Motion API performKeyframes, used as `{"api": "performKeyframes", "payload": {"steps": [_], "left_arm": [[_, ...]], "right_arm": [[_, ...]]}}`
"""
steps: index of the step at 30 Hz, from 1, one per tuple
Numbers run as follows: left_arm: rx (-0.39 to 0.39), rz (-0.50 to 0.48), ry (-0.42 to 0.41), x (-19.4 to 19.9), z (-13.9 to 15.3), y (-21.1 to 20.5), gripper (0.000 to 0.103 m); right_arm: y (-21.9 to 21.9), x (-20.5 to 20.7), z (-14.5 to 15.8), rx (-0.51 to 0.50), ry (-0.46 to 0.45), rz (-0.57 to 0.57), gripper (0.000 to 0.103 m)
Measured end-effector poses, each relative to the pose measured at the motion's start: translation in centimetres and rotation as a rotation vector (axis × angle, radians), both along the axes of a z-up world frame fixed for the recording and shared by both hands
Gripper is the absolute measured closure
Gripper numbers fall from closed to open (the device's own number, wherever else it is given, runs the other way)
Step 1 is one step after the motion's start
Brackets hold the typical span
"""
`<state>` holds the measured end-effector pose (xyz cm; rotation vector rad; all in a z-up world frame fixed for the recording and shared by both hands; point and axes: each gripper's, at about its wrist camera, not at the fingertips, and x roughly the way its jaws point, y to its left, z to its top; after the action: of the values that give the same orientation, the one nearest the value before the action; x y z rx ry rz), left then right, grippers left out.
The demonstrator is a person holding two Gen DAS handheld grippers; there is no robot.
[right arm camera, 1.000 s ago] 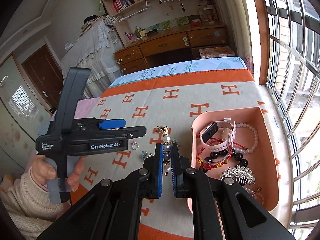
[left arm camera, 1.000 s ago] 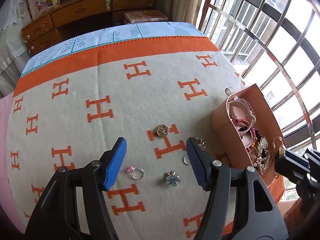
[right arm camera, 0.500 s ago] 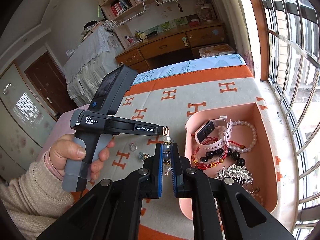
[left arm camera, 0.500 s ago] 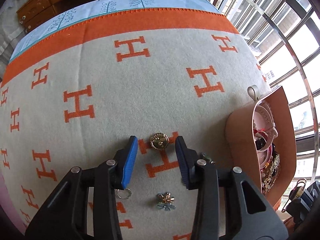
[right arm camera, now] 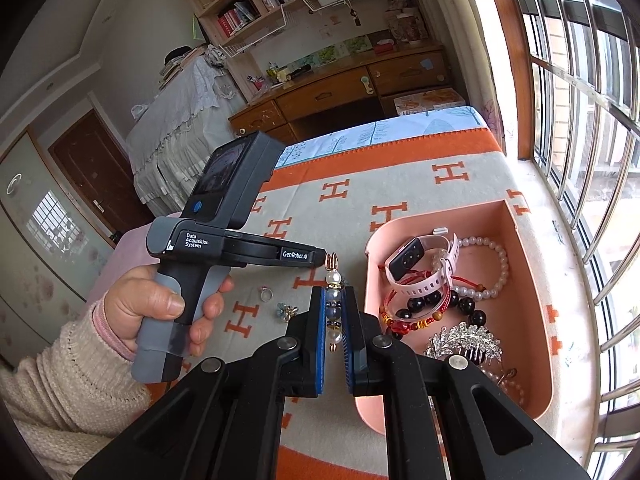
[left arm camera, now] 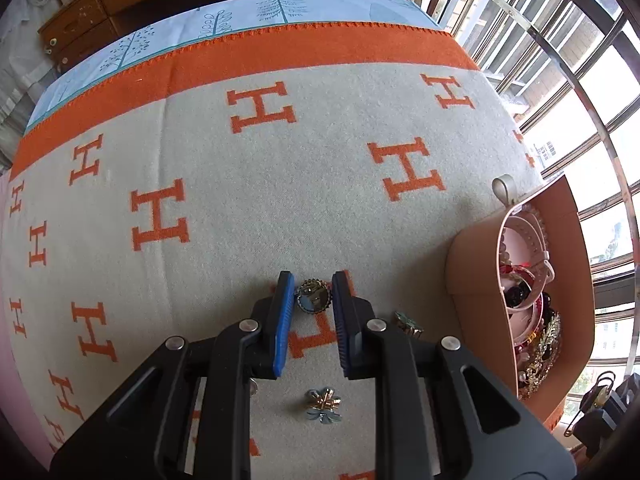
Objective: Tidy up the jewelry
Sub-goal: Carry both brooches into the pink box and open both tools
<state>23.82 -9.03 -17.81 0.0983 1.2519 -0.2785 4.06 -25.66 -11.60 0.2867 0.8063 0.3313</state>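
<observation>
My left gripper is closed around a round gold brooch that lies on the H-patterned blanket; its blue pads touch both sides of it. My right gripper is shut on a beaded pearl hairpin and holds it in the air beside the pink tray. The tray holds a pink watch, pearl and bead bracelets and a crystal comb. It also shows at the right of the left wrist view.
On the blanket lie a blue flower clip, a small gold piece and a ring. The bed's right edge runs along a barred window. A wooden desk stands beyond the bed's far end.
The left gripper has moved down and forward to the gold brooch and narrowed its jaws onto it. The right gripper stays shut on the hairpin, nearly still.
</observation>
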Motion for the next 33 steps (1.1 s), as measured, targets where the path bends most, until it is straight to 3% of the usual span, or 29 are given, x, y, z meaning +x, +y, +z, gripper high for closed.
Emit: {"api": "performKeyframes", "payload": {"steps": [5, 11, 17, 22, 29, 33], "left_arm": [[-0.078, -0.05, -0.106, -2.9, 5.9, -0.6, 0.087], [-0.178, -0.171, -0.253, -7.1, 14.4, -3.0, 0.086], [-0.255, -0.262, -0.302, -9.0, 18.1, -6.8, 0.086], [-0.28, -0.285, -0.274, -8.4, 17.0, -10.9, 0.086], [-0.256, -0.291, -0.165, -5.7, 10.8, -15.1, 0.086], [-0.241, -0.273, -0.097, -4.3, 7.0, -16.2, 0.086]], "right_arm": [[-0.6, -1.3, 2.0, -0.028, -0.048, -0.028, 0.096], [-3.5, -2.8, 7.3, -0.032, -0.143, -0.099, 0.096], [-6.1, -3.7, 11.1, -0.073, -0.208, -0.178, 0.096], [-8.1, -2.3, 9.8, -0.082, -0.144, -0.213, 0.096], [-8.9, 0.6, 1.7, -0.109, 0.05, -0.187, 0.096], [-8.3, 1.2, -2.1, -0.169, 0.113, -0.168, 0.096]]}}
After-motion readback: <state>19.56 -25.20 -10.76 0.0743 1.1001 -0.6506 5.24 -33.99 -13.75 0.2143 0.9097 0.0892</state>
